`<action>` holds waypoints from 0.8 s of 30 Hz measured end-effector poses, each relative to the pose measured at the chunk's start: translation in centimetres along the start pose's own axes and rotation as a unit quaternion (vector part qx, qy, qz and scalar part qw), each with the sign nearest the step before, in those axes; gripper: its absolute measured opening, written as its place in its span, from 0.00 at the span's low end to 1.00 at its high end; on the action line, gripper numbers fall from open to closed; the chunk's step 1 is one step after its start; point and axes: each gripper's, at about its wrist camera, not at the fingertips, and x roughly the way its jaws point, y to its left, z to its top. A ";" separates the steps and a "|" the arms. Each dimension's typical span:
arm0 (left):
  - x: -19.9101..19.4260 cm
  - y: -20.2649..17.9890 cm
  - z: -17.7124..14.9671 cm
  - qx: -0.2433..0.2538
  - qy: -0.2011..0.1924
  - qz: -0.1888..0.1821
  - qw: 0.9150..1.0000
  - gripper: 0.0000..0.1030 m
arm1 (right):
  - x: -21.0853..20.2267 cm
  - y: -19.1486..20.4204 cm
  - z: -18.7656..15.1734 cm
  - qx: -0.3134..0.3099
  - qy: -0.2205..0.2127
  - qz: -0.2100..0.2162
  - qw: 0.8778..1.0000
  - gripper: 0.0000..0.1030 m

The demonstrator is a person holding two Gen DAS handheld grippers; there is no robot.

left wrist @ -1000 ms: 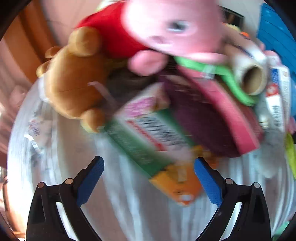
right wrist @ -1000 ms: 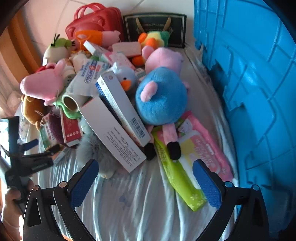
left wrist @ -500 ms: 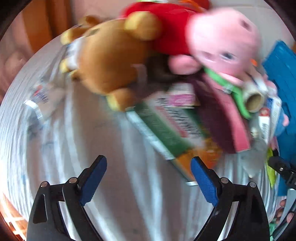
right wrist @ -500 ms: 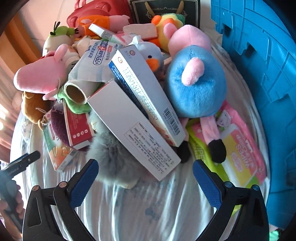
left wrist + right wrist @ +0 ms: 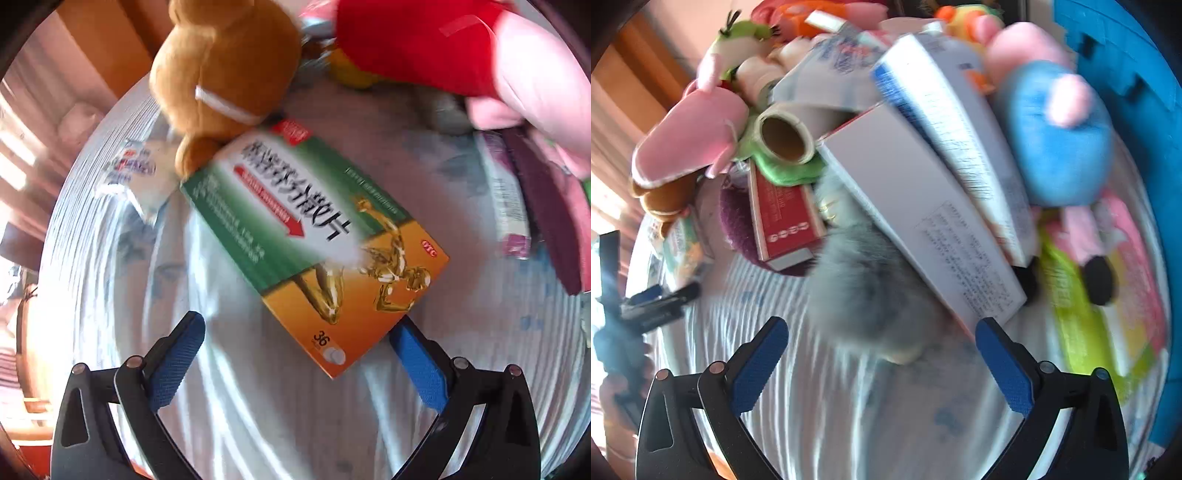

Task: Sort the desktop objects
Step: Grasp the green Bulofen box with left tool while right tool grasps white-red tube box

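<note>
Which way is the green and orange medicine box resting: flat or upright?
Flat: the medicine box lies face up on the cloth, printed front fully showing.

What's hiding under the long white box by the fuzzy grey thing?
The long white box lies over the fuzzy grey thing, whose upper part it covers. A second white and blue box leans on top of it. Whatever else is beneath is hidden.

Both grippers: same build.
Left gripper [image 5: 293, 352] and right gripper [image 5: 881, 352]: black plastic frames with triangular cutouts, round metal rivets at the pivots, blue knurled pads [image 5: 173, 363] on both fingers. No cables visible.
</note>
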 end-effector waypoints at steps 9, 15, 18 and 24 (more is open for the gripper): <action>-3.1 0.2 2.1 -0.076 -0.038 -0.055 0.995 0.97 | 0.6 1.0 1.9 -0.048 -0.022 -0.094 0.994 0.81; 2.1 1.0 6.0 -0.155 0.002 -0.072 0.985 1.00 | -0.1 -0.2 0.7 -0.021 -0.011 -0.070 0.997 0.71; 3.3 0.3 6.9 -0.144 0.013 -0.052 0.988 1.00 | 0.1 -0.4 0.8 -0.017 -0.010 -0.069 0.997 0.73; 1.1 -2.1 3.1 -0.046 -0.001 -0.062 0.997 0.94 | 0.9 1.2 1.6 -0.038 -0.016 -0.093 0.995 0.85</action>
